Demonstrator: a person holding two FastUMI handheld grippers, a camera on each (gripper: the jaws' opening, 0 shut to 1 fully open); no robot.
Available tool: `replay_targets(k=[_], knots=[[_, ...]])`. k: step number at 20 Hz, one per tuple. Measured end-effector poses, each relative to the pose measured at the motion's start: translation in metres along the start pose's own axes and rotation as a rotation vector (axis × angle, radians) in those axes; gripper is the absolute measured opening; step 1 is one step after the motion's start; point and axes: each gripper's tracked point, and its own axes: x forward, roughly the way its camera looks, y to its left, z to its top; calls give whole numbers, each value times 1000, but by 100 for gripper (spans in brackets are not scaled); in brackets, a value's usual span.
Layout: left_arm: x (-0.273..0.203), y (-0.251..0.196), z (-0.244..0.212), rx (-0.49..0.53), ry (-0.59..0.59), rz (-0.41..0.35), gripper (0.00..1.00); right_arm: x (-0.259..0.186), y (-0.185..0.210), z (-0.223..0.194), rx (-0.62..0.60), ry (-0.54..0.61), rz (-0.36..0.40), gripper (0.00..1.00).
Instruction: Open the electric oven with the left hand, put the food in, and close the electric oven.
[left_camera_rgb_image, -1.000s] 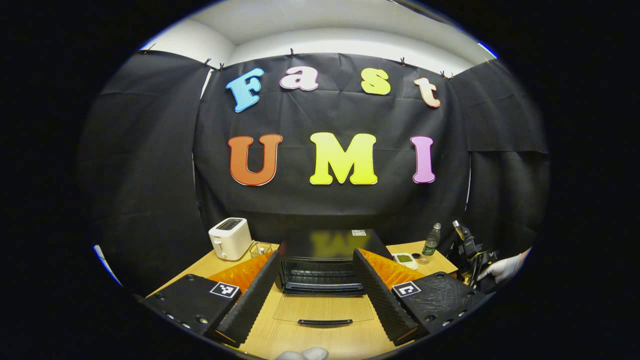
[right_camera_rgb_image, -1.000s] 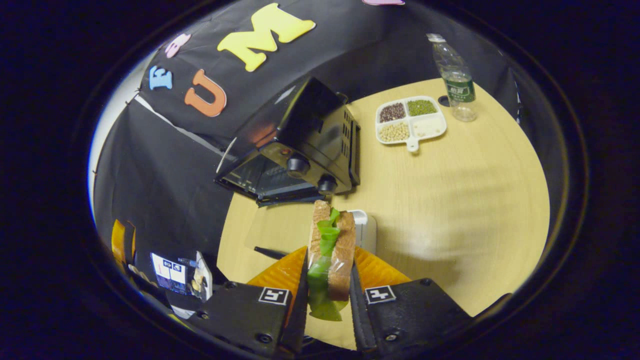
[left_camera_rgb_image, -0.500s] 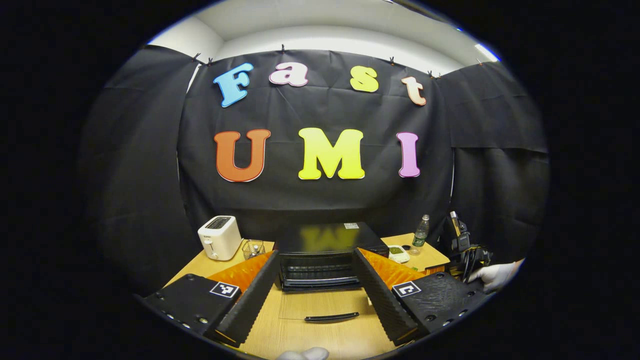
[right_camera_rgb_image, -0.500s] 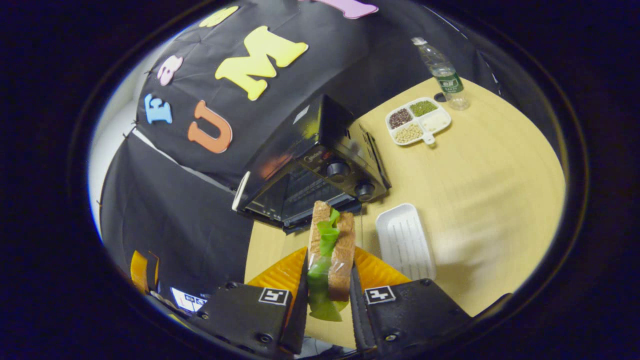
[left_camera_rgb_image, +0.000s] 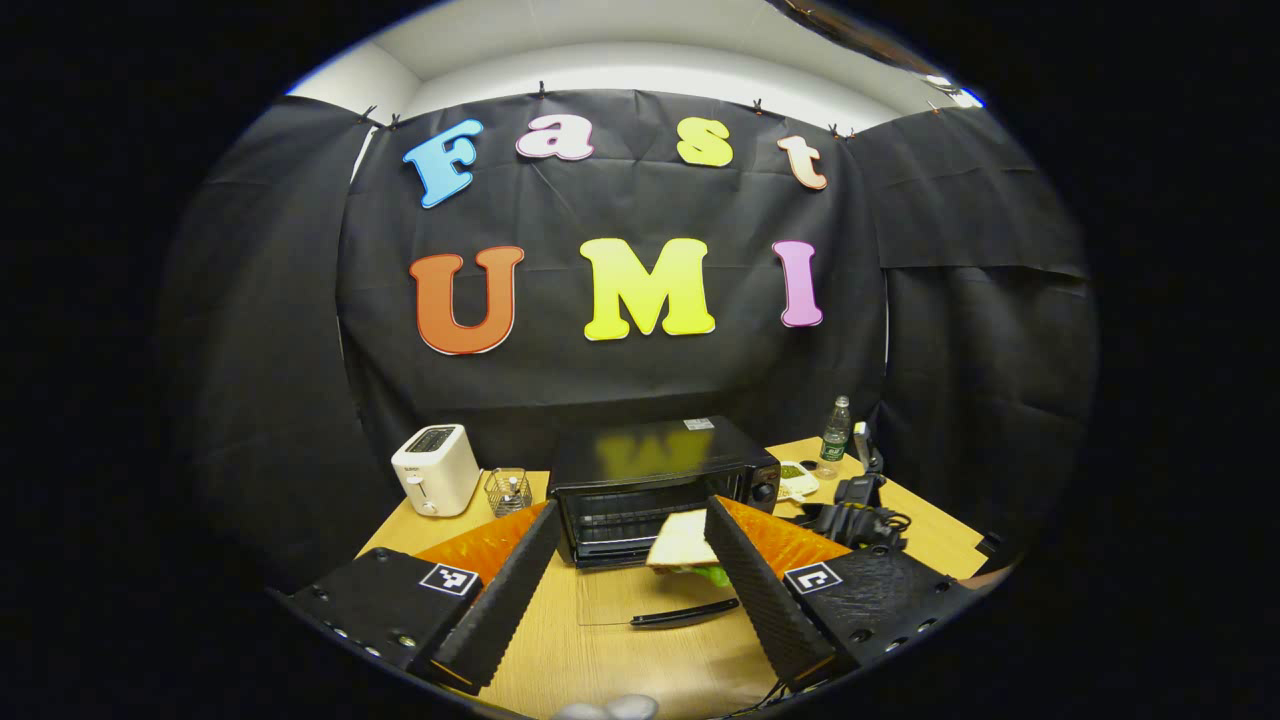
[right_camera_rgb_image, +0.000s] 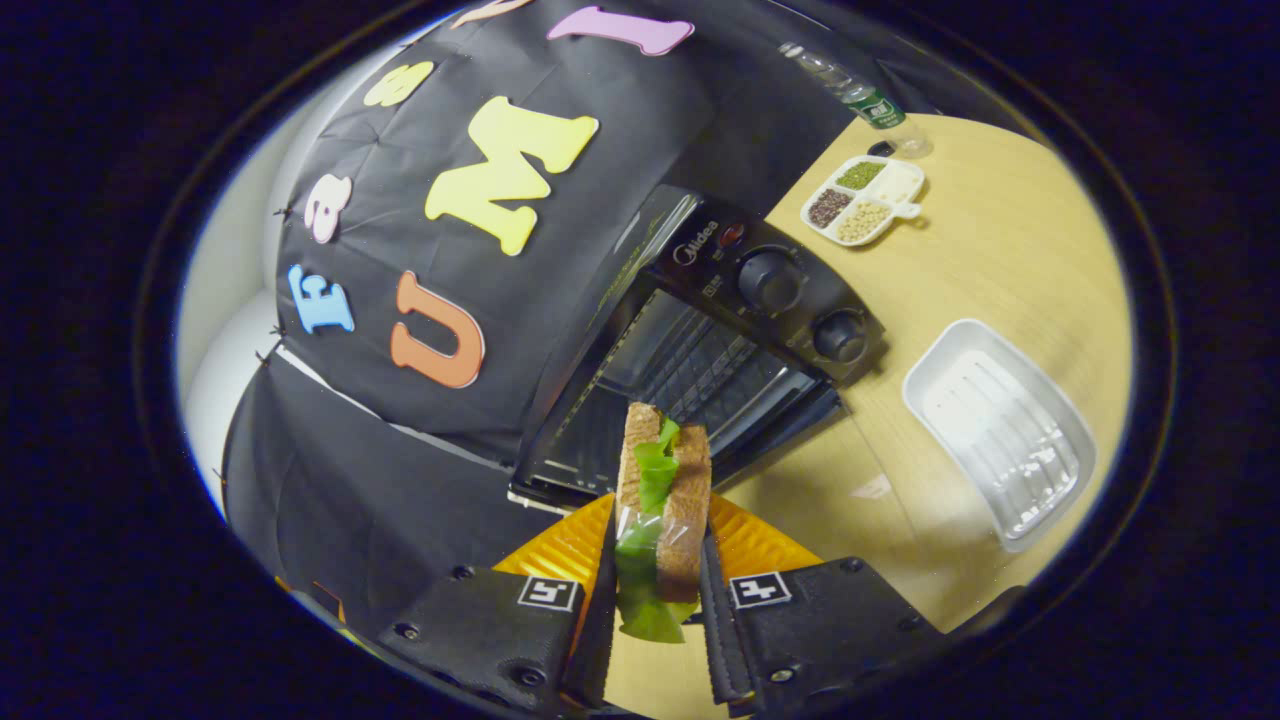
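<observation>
The black electric oven (left_camera_rgb_image: 655, 478) stands mid-table, its glass door folded down flat with the handle (left_camera_rgb_image: 685, 613) toward me. My left gripper (left_camera_rgb_image: 630, 506) is open, held back from the door with nothing between its fingers. A sandwich (right_camera_rgb_image: 663, 498) of brown bread and green lettuce stands on edge, and my right gripper (right_camera_rgb_image: 656, 530) is shut on it. It hovers just before the oven (right_camera_rgb_image: 700, 350) mouth, where the wire rack shows. In the left gripper view the sandwich (left_camera_rgb_image: 685, 543) hangs above the open door, partly behind my finger.
A white ribbed tray (right_camera_rgb_image: 1000, 430) lies right of the oven; a divided dish of beans (right_camera_rgb_image: 865, 198) and a bottle (right_camera_rgb_image: 850, 92) sit behind it. A white toaster (left_camera_rgb_image: 435, 480) and small wire basket (left_camera_rgb_image: 507, 491) stand left of the oven. Dark gear with cables (left_camera_rgb_image: 855, 505) sits at the right.
The right gripper has carried the sandwich away from the white tray up to the oven mouth, so it now shows in the left gripper view. The left gripper has drawn back.
</observation>
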Motion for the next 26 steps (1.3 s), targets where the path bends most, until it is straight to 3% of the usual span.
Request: replay_targets(k=[9, 16, 20, 22, 23, 25, 26], knots=[[5, 2, -19, 12, 7, 18, 95, 80, -4, 19, 149, -214, -50, 31], [0, 15, -27, 9, 15, 57, 96, 116, 4, 23, 144, -254, -70, 32], [1, 16, -26, 7, 7, 61, 96, 120, 0, 27, 58, -266, -117, 34], [1, 17, -25, 6, 2, 63, 96, 118, -3, 30, -37, -271, -167, 40], [2, 17, -24, 2, 4, 62, 96, 115, -4, 33, -101, -255, -197, 48], [3, 17, -24, -5, 1, 61, 95, 115, -6, 36, -223, -231, -250, 78], [3, 16, -24, -8, -1, 62, 95, 113, -6, 39, -285, -223, -268, 88]])
